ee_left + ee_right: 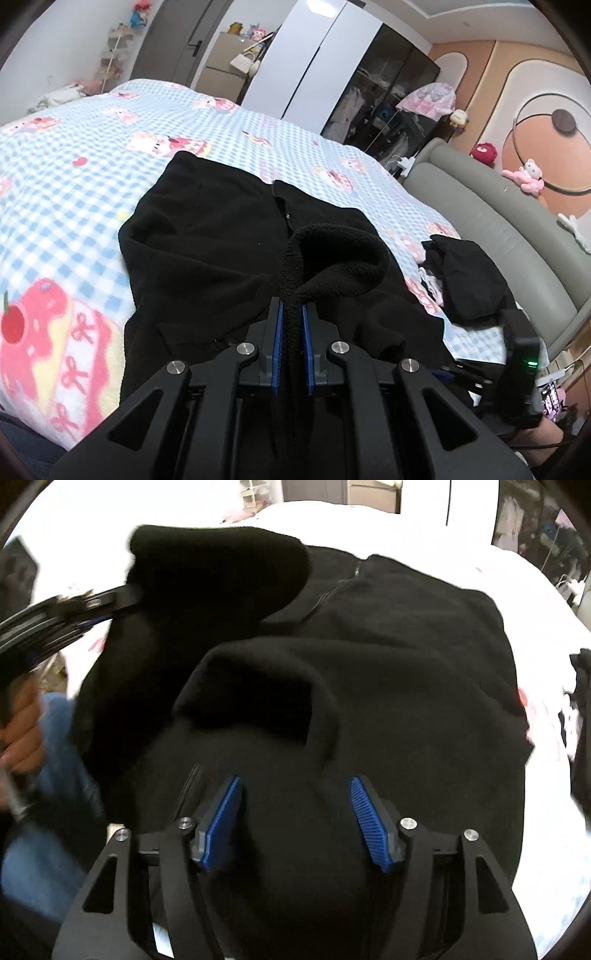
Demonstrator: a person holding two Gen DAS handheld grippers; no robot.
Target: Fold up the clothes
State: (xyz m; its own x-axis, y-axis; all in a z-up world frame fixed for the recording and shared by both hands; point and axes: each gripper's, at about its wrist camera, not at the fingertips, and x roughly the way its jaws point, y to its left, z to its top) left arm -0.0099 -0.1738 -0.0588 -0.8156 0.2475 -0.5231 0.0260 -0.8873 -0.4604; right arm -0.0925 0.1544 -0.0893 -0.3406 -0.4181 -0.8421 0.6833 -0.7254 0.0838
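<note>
A black fleece zip jacket lies spread on the blue-checked bedspread. My left gripper is shut on a raised fold of the fleece, which loops up between its blue pads. In the right wrist view the same jacket fills the frame. My right gripper stands open just above the near part of the jacket, its blue pads wide apart with nothing pinched. At the left of that view, the left gripper holds up a lifted flap of fleece, with a hand on its handle.
A second pile of dark clothes lies at the bed's right side by the grey padded headboard. Wardrobes and shelves stand beyond the bed. A phone glows low on the right. A blue-jeaned leg is at the lower left.
</note>
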